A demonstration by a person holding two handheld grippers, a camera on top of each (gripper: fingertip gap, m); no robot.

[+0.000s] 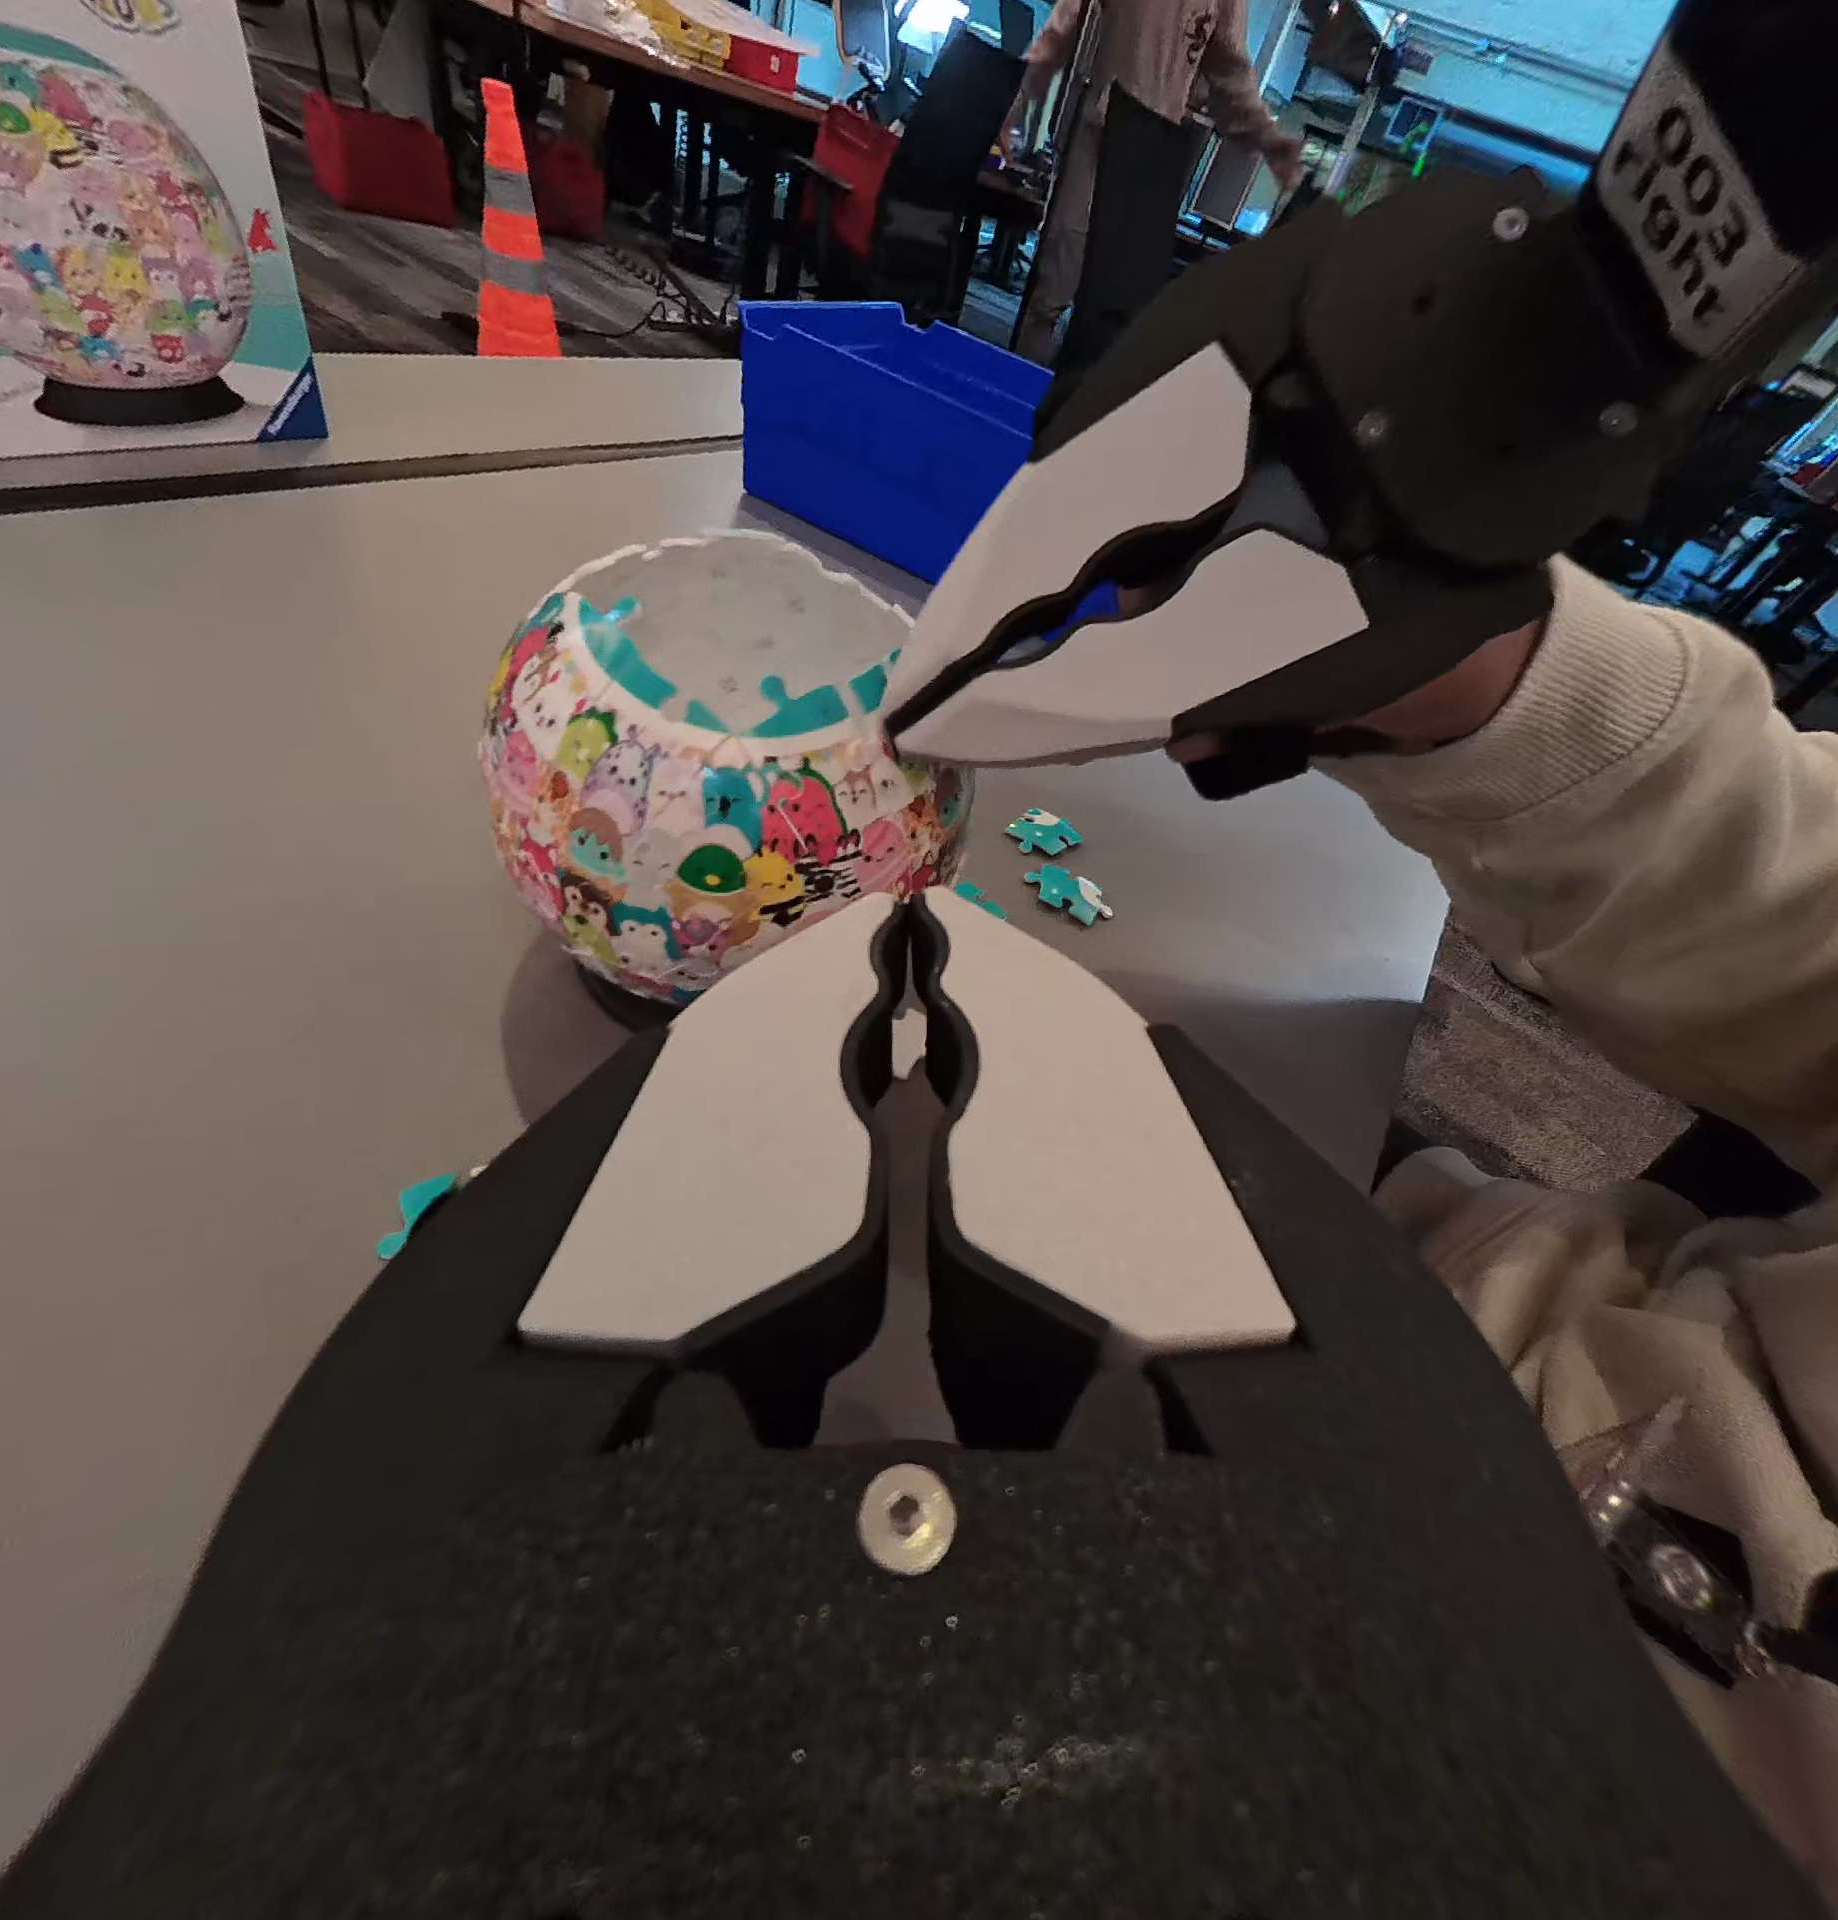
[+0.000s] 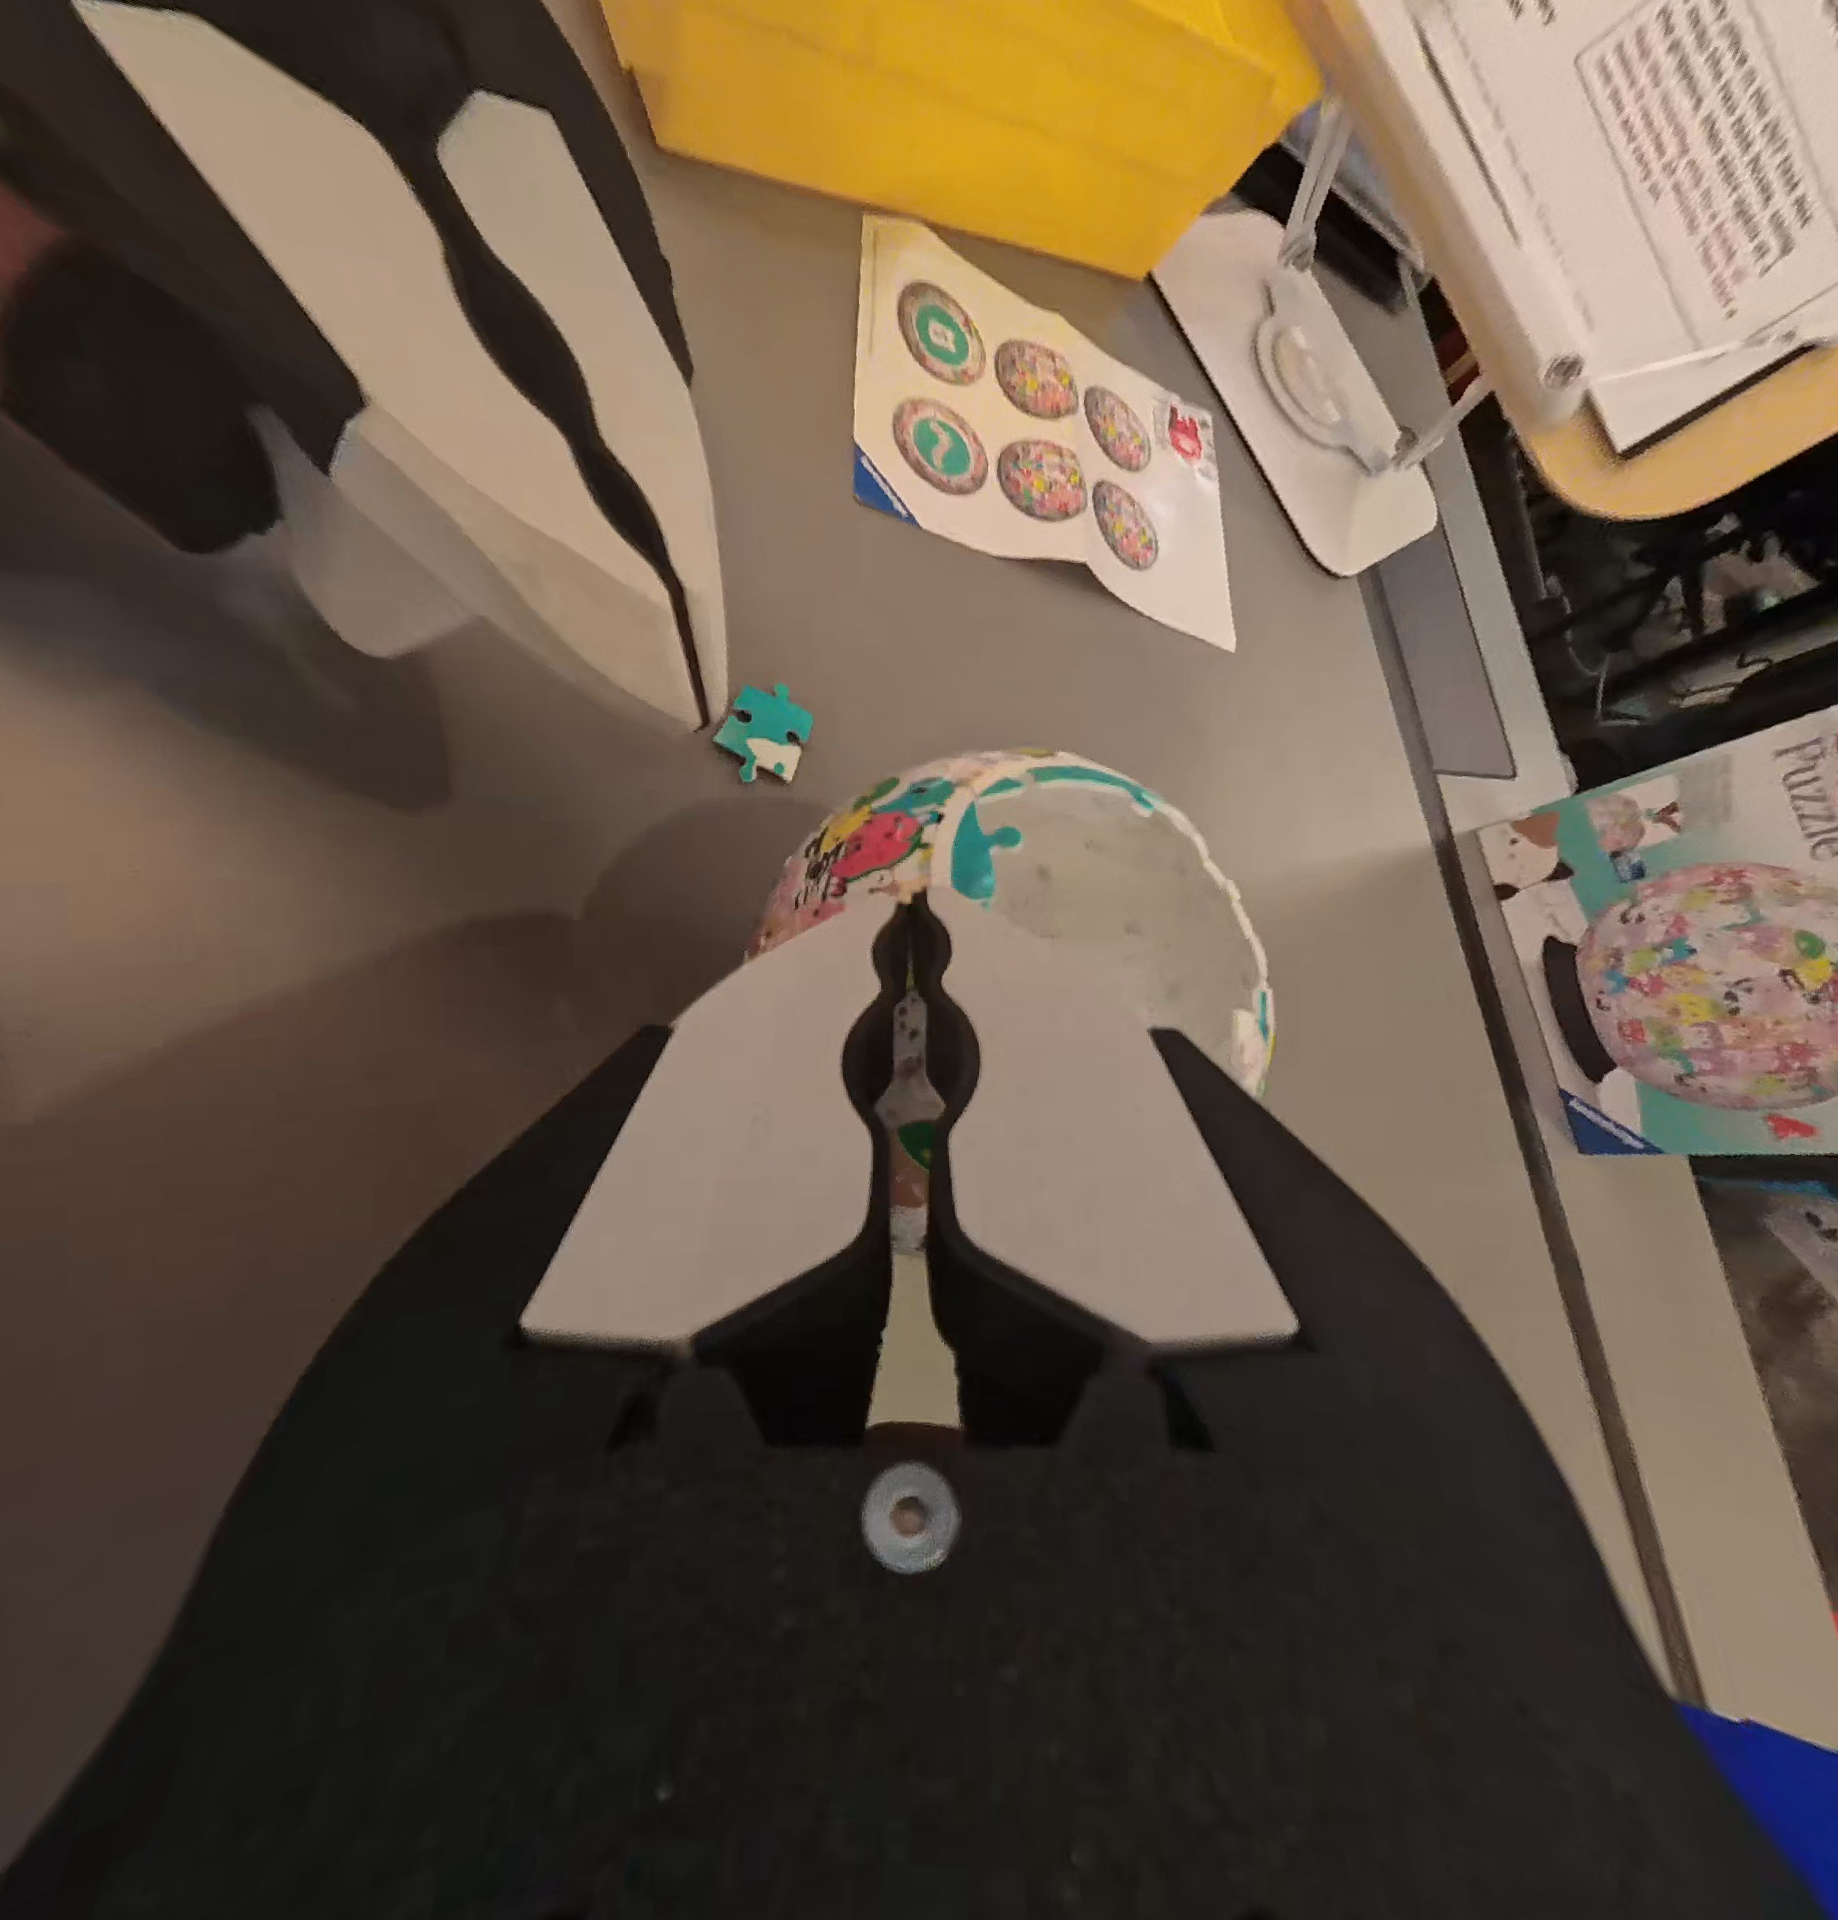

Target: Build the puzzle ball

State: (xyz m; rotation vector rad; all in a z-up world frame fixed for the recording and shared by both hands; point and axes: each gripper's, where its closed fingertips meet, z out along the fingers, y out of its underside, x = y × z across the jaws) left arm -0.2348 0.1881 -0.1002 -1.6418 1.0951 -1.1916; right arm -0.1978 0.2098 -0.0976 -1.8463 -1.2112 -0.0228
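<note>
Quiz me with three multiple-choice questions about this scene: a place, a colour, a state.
1. Where is the blue bin? A behind the puzzle ball; B inside it; C on the floor.
2. What colour are the loose pieces on the table? A red; B teal; C black.
3. The ball is: A finished; B flat; C open on top.
Answers: A, the bin stands beyond the ball; B, each is mostly teal; C, its white inside shows through the gap.
</note>
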